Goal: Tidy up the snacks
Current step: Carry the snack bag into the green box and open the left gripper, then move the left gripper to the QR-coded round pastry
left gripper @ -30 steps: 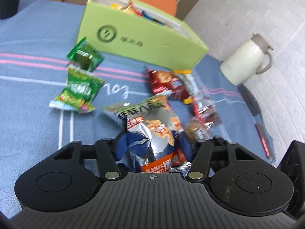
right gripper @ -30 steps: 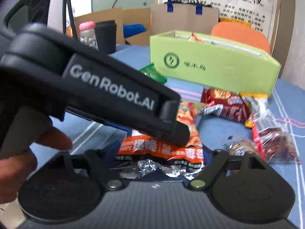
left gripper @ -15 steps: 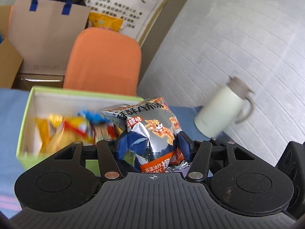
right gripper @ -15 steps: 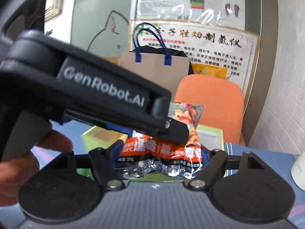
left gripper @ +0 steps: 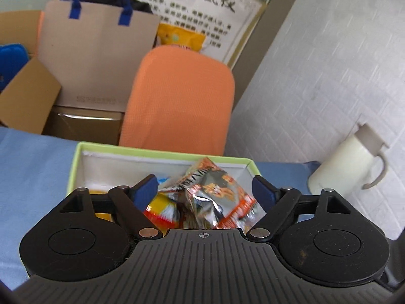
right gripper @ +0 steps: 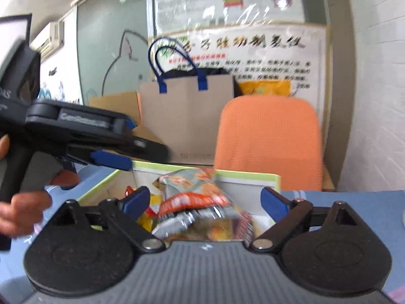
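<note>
While both grippers hang over the green box [left gripper: 76, 169], their jaws are opening, and the silver-and-orange snack packet [left gripper: 215, 197] lies loose between the blue pads of each, touched by neither. In the left wrist view the left gripper [left gripper: 205, 190] has a clear gap on either side of the packet, which sits tilted on top of other wrappers inside the box; the right gripper [right gripper: 206, 200] shows the same packet from its own angle, orange band [right gripper: 195, 200] uppermost and free of the pads. My reading is that two hands carried one packet so it could be let go squarely over the opening, and that it is now in the box or dropping the last bit into it (blur on its edges leaves that open).

The box stands on the blue-covered desk [left gripper: 30, 157], with an orange chair back [left gripper: 179, 96] behind it and a cream jug [left gripper: 346, 162] off to one side. Much of the box floor is hidden by the gripper bodies, so how full it is cannot be told. A yellow wrapper [left gripper: 162, 207] under the packet is only partly seen. A hand [right gripper: 22, 207] grips the left gripper's handle at the edge of the right view, cut off by the frame.
</note>
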Motion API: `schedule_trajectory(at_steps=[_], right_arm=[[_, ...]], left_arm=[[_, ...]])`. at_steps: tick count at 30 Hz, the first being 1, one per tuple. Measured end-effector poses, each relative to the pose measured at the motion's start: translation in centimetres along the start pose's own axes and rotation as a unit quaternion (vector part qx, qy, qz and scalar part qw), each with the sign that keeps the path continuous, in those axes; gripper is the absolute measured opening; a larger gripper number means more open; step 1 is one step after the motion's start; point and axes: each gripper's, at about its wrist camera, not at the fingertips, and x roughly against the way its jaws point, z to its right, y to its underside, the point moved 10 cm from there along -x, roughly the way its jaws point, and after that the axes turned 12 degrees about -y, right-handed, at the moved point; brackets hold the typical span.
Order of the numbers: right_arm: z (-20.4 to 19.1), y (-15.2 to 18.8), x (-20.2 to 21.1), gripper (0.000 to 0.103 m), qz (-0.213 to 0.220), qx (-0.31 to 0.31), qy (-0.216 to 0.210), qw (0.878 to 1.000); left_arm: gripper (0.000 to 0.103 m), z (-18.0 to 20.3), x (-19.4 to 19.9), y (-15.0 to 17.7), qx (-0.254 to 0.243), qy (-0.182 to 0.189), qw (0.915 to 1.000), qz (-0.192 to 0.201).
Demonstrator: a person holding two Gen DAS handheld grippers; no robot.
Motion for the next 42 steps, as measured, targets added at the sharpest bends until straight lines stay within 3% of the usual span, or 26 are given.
schedule_trajectory(at_steps=[4,8,11,16,18,21,25,28,37,42], right_arm=[[-1.0,4.2,4.5,0.093,-0.015,-0.025,0.017,0.999],[-3.0,9.5,8.1,0.093,-0.048,-0.044,0.029,0.998],[-5.4,13.8,9.1,0.093,-0.082,-0.049,0.034,0.995],[-7.2,16.2,8.9,0.093,-0.108,-0.041,0.034,0.993],[-7.3,16.6,8.3,0.093,-0.116,-0.041,0.028,0.992],[-8.0,17.8,7.7,0.094,-0.137,-0.039,0.008,0.99],[-9.5,18.0,7.1,0.094,-0.146,-0.018,-0.001,0.989],[-10.6,18.1,6.7,0.094,-0.149,-0.009,-0.005,0.989],[-13.4,18.3,6.5,0.094,-0.161,0.014,-0.021,0.987],[-13.2,18.2,6.3,0.093,-0.168,0.021,-0.01,0.986]], left_arm=[[0.072,-0.8,3.3,3.4,0.004,0.012,0.9999,-0.007],[0.073,-0.8,5.9,9.1,-0.007,0.019,0.9995,-0.025],[0.073,-0.1,6.5,14.1,-0.009,0.033,0.9975,-0.062],[0.064,2.5,5.8,20.2,0.006,0.085,0.9849,-0.151],[0.062,3.3,5.6,21.1,0.014,0.098,0.9812,-0.166],[0.048,4.3,5.0,21.8,0.002,0.098,0.9782,-0.183],[0.032,5.0,4.2,22.1,-0.024,0.078,0.9806,-0.178],[0.027,5.0,4.5,22.3,-0.032,0.075,0.9809,-0.177],[0.022,3.5,6.1,23.2,-0.033,0.074,0.9812,-0.175],[0.022,3.4,6.3,23.2,-0.034,0.077,0.9812,-0.174]])
